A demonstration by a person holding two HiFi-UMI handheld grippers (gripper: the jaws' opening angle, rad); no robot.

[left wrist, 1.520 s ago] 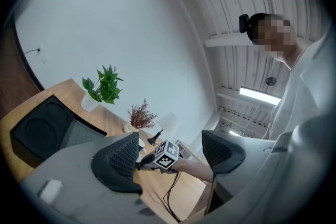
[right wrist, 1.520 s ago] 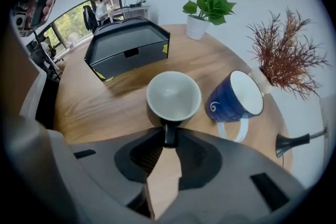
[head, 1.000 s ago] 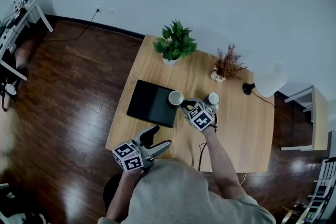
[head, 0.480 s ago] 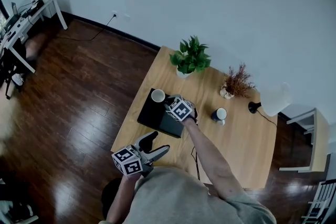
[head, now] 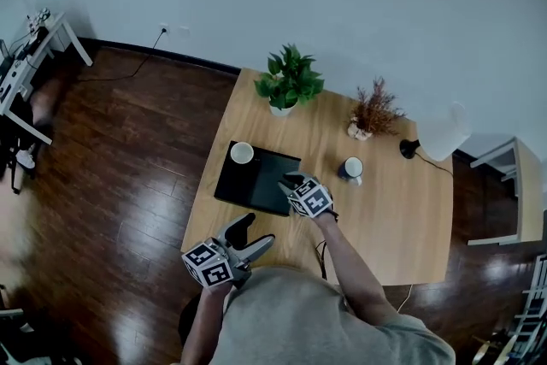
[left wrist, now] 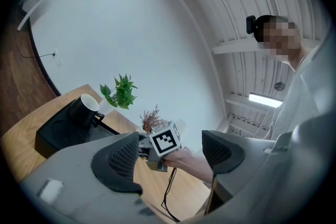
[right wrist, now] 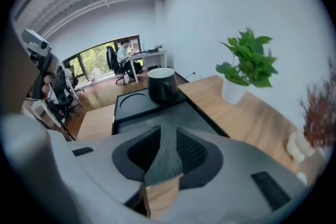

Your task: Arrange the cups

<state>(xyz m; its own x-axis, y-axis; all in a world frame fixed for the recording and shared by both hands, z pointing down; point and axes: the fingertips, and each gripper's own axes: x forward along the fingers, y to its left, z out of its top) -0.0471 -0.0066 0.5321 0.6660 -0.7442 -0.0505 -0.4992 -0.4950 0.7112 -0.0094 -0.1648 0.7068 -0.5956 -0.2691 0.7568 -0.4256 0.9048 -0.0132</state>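
A black cup with a white inside [head: 242,152] [right wrist: 161,84] [left wrist: 84,108] stands upright at the far left corner of the black tray [head: 261,184] [right wrist: 157,113] [left wrist: 55,134]. A second dark cup [head: 350,168] stands on the wooden table [head: 385,226] to the tray's right. My right gripper [head: 291,181] [right wrist: 167,144] hovers over the tray's near right part, well clear of the first cup. Its jaws are opening, with a narrow gap and nothing between them. My left gripper [head: 256,231] [left wrist: 165,152] stays at the table's near edge, open and empty.
A green plant in a white pot [head: 288,81] and a dried plant [head: 369,111] stand along the table's far edge, with a white lamp [head: 440,132] at the far right. A dark cable [head: 323,250] lies near the front edge. Wooden floor surrounds the table.
The right gripper carried the black cup from beside the second cup leftwards onto the tray, let go of it there and drew back towards the tray's near right. The left gripper stayed put.
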